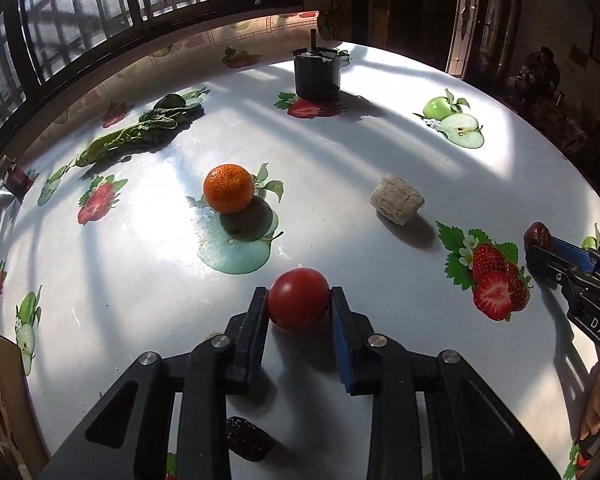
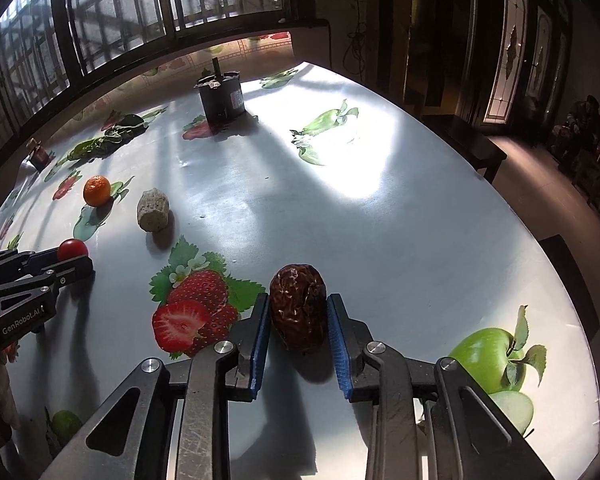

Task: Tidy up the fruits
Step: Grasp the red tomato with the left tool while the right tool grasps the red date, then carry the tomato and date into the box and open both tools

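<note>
Fruits are spread over the surface (image 1: 380, 128): a tomato (image 1: 298, 299) at lower centre of the left view is clasped by the left gripper (image 1: 299, 300), and a date (image 2: 298, 312) at lower centre of the right view is clasped by the right gripper (image 2: 298, 320). An orange (image 1: 229, 188) is seen left of centre, a second date (image 1: 247, 438) at the bottom.

I see a glossy white desk (image 1: 380, 148) with printed strawberries and green apples. Lying on it: tangerine (image 1: 229, 188) mid-left, pale rough block (image 1: 397, 204) to its right, leafy greens (image 1: 140, 134) far left, black cylindrical motor (image 1: 317, 74) upright at the back, dark dried date (image 1: 247, 438) at the near edge, small dark jar (image 1: 18, 179) at the left rim.
</note>
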`<state>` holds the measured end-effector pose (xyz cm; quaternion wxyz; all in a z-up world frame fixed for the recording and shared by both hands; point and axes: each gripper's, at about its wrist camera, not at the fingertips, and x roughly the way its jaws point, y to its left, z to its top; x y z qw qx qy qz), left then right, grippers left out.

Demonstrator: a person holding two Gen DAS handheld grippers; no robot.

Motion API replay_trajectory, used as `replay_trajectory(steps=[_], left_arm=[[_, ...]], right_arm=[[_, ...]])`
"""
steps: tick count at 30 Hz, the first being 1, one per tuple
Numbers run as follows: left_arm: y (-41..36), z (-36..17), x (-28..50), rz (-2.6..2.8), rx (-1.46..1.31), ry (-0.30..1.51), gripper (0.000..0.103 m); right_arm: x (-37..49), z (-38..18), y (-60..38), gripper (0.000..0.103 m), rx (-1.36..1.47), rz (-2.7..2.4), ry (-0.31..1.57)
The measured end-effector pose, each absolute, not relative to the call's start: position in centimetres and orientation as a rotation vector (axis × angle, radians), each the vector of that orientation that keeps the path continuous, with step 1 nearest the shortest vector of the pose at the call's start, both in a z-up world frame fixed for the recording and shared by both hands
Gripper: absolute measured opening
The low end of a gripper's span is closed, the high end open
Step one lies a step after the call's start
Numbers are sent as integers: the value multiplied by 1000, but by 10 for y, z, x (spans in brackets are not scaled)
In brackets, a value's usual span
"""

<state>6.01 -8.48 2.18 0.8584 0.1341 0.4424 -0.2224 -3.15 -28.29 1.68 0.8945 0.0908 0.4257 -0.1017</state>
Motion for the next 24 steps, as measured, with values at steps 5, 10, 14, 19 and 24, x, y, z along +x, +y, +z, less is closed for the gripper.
replay_trajectory(steps=[5, 10, 14, 19, 24], left_arm=[[-63, 46, 40, -490, 181, 913, 29], [-31, 68, 13, -492, 91, 889, 29], [8, 79, -10, -448, 42, 862, 29], [78, 81, -32, -334, -65, 857, 29], [163, 80, -58, -169, -197, 847, 29]], right_arm=[[-34, 18, -284, 30, 227, -184, 865], [-40, 25, -282, 30, 244, -155, 822], [-49, 34, -273, 30, 266, -133, 823], [-69, 61, -237, 30, 242, -53, 807], [-78, 90, -176, 30, 190, 61, 786]])
